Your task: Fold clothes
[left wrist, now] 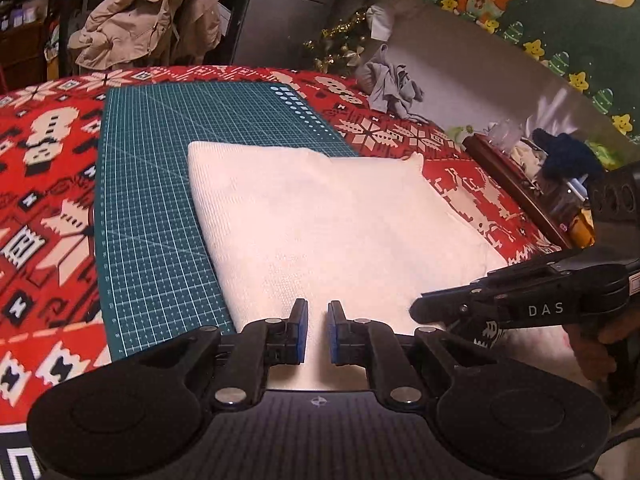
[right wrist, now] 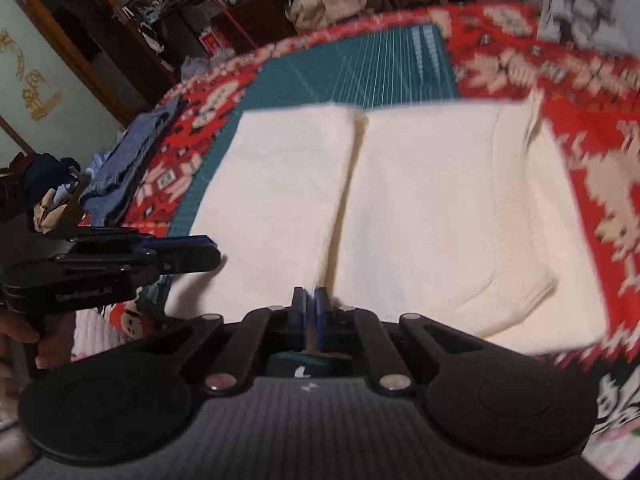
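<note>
A white folded cloth [left wrist: 320, 220] lies on the worktop, its left part on a green cutting mat [left wrist: 160, 200] and its right part on a red patterned cover [left wrist: 52, 168] that spreads under both. In the right wrist view the cloth [right wrist: 400, 208] shows a lengthwise crease running from its far edge down toward the near edge, with a further folded layer showing along its right side. The left gripper [left wrist: 317, 330] sits at the near edge of the cloth, its blue-padded jaws drawn close with a narrow gap, and white fabric shows in that gap; whether the pads press on it I cannot tell. The right gripper [right wrist: 309, 312] is at the near edge too, close to the crease, its jaws clenched almost together on a thin bit of the cloth's edge. Each gripper appears in the other's view: the right one [left wrist: 500, 308] reaches in from the right over the cloth's near right corner, the left one [right wrist: 172, 256] from the left. A crumpled grey garment [left wrist: 392, 84] lies at the far right of the cover, and a beige jacket [left wrist: 152, 16] hangs beyond the worktop.
</note>
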